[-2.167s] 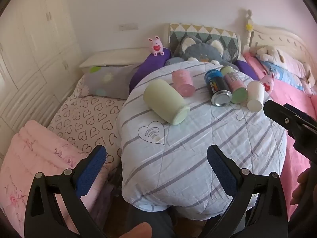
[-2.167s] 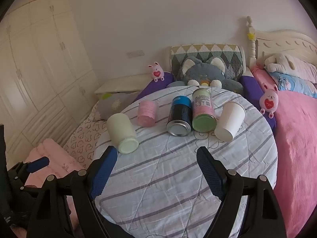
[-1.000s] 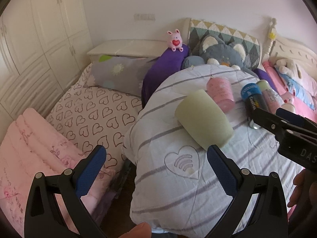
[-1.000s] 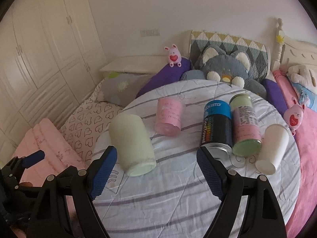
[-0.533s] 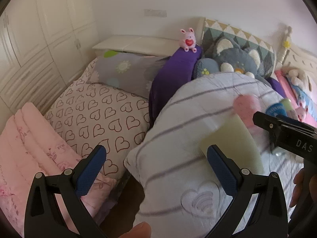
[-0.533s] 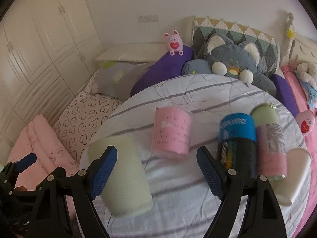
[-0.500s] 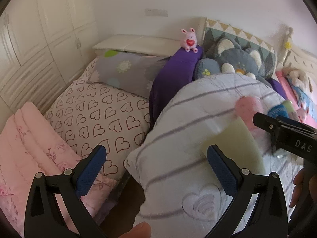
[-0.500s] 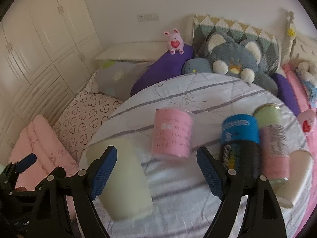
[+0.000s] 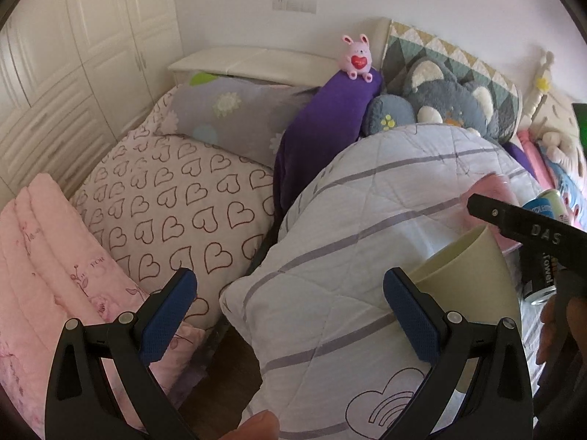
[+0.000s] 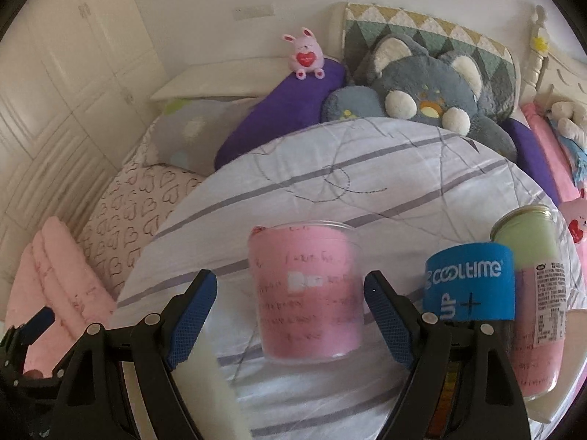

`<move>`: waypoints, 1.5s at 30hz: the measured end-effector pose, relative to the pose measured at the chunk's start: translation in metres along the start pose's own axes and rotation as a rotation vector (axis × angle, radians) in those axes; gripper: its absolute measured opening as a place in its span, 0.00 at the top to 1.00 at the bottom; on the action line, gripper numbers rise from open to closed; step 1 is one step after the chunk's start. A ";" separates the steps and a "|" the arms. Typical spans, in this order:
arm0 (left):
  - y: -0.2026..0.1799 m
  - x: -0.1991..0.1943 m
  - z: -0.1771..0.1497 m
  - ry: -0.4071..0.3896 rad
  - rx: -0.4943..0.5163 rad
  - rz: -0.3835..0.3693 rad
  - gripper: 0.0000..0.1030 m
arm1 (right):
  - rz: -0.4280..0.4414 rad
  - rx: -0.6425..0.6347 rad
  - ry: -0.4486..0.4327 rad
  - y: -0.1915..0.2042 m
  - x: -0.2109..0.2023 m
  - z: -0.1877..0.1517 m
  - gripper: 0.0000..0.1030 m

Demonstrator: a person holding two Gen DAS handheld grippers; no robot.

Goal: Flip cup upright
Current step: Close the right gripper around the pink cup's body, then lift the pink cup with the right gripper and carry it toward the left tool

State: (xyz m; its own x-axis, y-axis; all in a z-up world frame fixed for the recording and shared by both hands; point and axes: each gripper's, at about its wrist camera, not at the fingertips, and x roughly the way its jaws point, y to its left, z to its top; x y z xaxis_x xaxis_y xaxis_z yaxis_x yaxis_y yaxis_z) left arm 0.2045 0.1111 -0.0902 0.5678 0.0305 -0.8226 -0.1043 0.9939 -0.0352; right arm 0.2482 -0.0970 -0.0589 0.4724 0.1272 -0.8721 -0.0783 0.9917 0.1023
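Note:
A pink cup [image 10: 306, 293] lies on its side on the striped quilted table top [image 10: 330, 168]. My right gripper [image 10: 290, 311] is open, its blue pads on either side of the cup, not touching it. A pale green cup [image 9: 473, 278] also lies on its side; in the left wrist view it sits just behind the right finger of my open, empty left gripper [image 9: 290, 319]. The green cup shows blurred at the bottom left of the right wrist view [image 10: 216, 385]. The right gripper's finger [image 9: 528, 231] crosses above the green cup.
A blue Cooltime can [image 10: 469, 286], a green-and-pink can [image 10: 532, 286] and a white cup lie to the right of the pink cup. Heart-print bedding [image 9: 176, 212], a folded pink blanket [image 9: 47, 264], pillows and plush toys [image 10: 425, 84] surround the table.
My right gripper has moved forward and now straddles the pink cup. My left gripper has swung left and closer, so the green cup now sits at its right finger.

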 end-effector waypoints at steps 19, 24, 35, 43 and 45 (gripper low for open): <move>0.004 -0.014 -0.009 -0.009 0.000 0.003 0.00 | 0.044 -0.018 0.028 -0.006 0.006 0.007 0.25; 0.004 -0.015 -0.011 -0.008 0.000 0.001 0.00 | 0.026 -0.042 0.065 -0.006 0.016 0.015 0.33; 0.000 -0.019 -0.014 -0.011 0.001 0.007 0.00 | 0.046 -0.076 0.029 -0.007 0.001 0.014 0.34; -0.010 -0.056 -0.026 -0.045 0.018 0.000 0.00 | 0.086 -0.053 -0.057 -0.012 -0.053 0.003 0.34; -0.014 -0.070 -0.031 -0.061 0.031 -0.004 0.00 | 0.103 -0.041 -0.082 -0.015 -0.075 -0.008 0.34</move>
State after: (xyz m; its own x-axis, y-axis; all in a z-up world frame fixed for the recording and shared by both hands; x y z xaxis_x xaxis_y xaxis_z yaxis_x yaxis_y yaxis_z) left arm 0.1404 0.0915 -0.0498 0.6171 0.0317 -0.7862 -0.0773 0.9968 -0.0204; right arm 0.2063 -0.1213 0.0013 0.5297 0.2312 -0.8161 -0.1654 0.9718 0.1680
